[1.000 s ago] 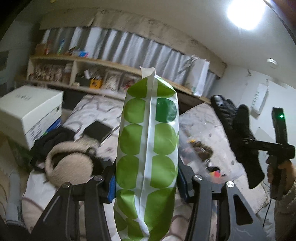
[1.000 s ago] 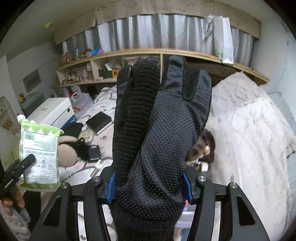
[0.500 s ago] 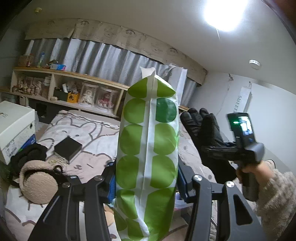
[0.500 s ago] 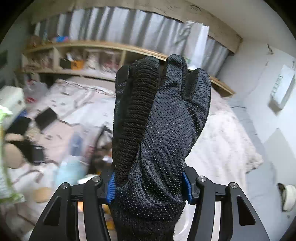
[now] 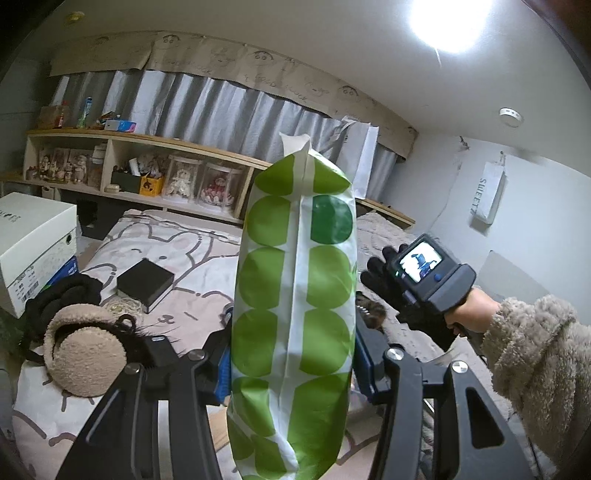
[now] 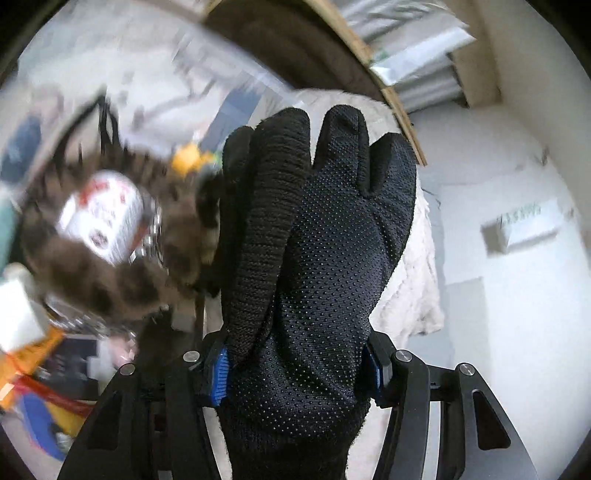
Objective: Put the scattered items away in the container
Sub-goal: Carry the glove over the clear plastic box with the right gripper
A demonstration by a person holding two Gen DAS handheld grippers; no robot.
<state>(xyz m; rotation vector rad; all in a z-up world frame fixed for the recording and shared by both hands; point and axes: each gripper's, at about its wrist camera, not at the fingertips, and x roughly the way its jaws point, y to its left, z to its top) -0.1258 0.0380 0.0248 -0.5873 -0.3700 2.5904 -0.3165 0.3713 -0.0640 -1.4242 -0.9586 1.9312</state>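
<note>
While left fingers (image 5: 291, 365) pinch a glossy dotted pouch (image 5: 295, 306), right fingers (image 6: 295, 373) clamp a knit glove (image 6: 314, 258).

A ceiling lamp (image 5: 448, 20) at one o'clock in the left wrist view burns out to white glare, and the room beneath is evenly, coolly lit and sharp. Both fisheye views bend lines and darken at the corners. The right wrist view smears with motion blur from seven to eleven o'clock; only the black glove (image 6: 314, 266) stays crisp.

My bedroom: grey curtains (image 5: 221, 110) above a wooden shelf (image 5: 147, 142), bright ceiling light (image 5: 450, 22), white walls (image 5: 535, 206).
</note>
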